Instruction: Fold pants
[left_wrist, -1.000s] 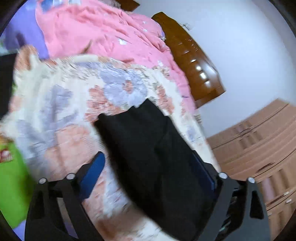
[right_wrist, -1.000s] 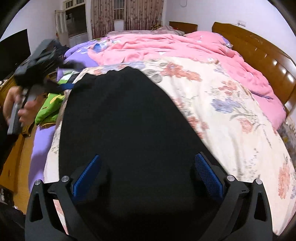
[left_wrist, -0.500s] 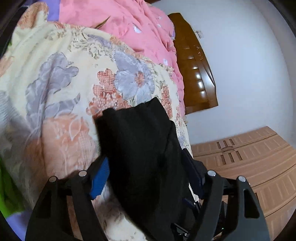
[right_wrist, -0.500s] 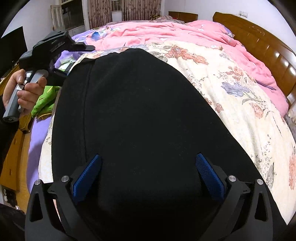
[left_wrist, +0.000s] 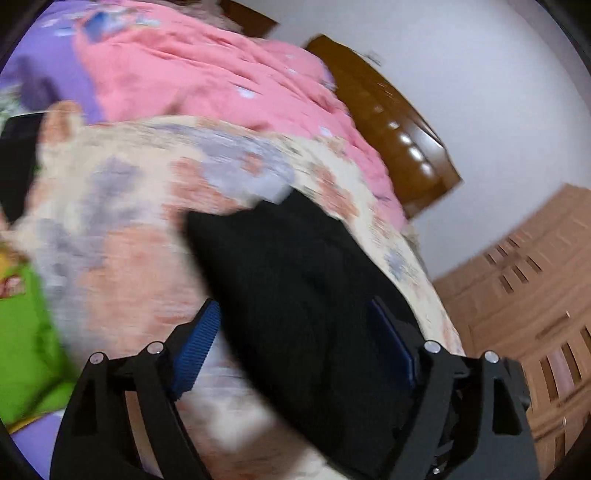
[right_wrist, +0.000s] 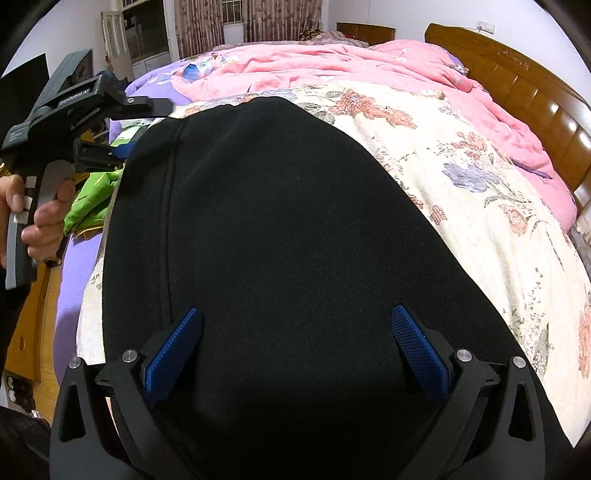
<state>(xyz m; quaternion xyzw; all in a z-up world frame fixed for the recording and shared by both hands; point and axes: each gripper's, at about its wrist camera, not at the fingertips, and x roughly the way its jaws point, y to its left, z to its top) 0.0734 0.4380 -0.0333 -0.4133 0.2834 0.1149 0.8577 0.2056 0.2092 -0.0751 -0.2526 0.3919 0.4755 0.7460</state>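
Note:
The black pants (right_wrist: 277, 203) lie folded on the floral quilt (right_wrist: 480, 221), and they fill the middle of the right wrist view. My right gripper (right_wrist: 295, 314) hovers over their near end with its jaws wide and nothing pinched. My left gripper (right_wrist: 146, 127), held by a person's hand (right_wrist: 44, 221), is at the pants' far left corner. In the blurred left wrist view the pants (left_wrist: 303, 277) run between the fingers of the left gripper (left_wrist: 293, 306). Its jaws are opening, and the left pad stands clear of the cloth.
A rumpled pink duvet (right_wrist: 332, 62) lies behind the quilt, with the wooden headboard (right_wrist: 535, 92) on the right. A green cloth (right_wrist: 92, 195) lies at the bed's left edge on a purple sheet. A wooden wardrobe (left_wrist: 535, 295) stands beyond the bed.
The left gripper's jaws narrowed around the pants' corner, then widened again as its view swung. The right gripper came closer over the pants, then held still.

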